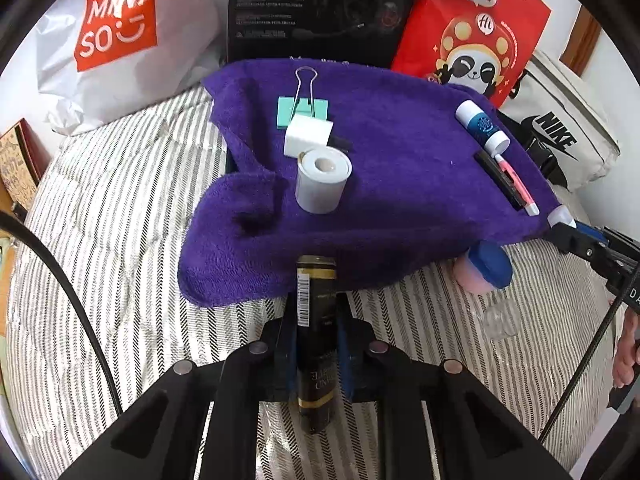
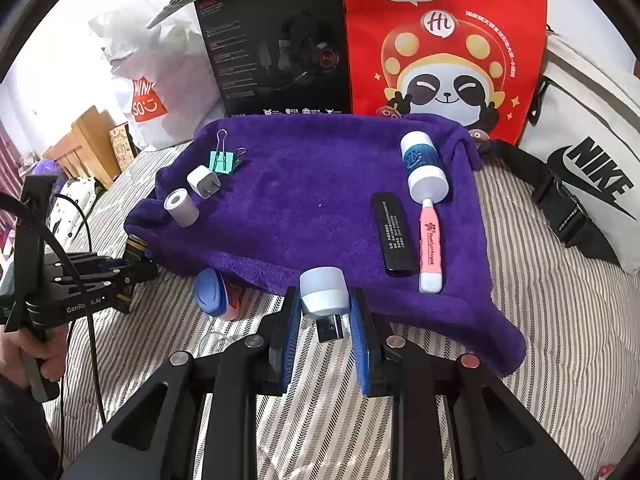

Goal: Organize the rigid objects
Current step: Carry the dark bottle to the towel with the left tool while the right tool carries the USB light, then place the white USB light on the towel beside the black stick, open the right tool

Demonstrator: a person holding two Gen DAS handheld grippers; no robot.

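A purple towel (image 1: 400, 184) lies on the striped bed, also in the right wrist view (image 2: 312, 200). My left gripper (image 1: 316, 320) is shut on a dark bottle with gold bands (image 1: 316, 344) at the towel's near edge. My right gripper (image 2: 325, 312) holds a small white USB night light (image 2: 323, 292) between its blue pads at the towel's front edge. On the towel's left stand a tape roll (image 1: 322, 180), a white charger (image 1: 308, 136) and a green binder clip (image 1: 303, 108). On its right lie a blue-white bottle (image 2: 425, 170), a pink pen (image 2: 430, 244) and a black bar (image 2: 394, 236).
A blue and pink object (image 2: 216, 294) lies by the towel's front edge, with a clear glass thing (image 1: 500, 318) near it. Behind the towel stand a Miniso bag (image 1: 116, 40), a black headset box (image 2: 276, 52) and a red panda bag (image 2: 444, 48). A Nike bag (image 2: 592, 176) sits right.
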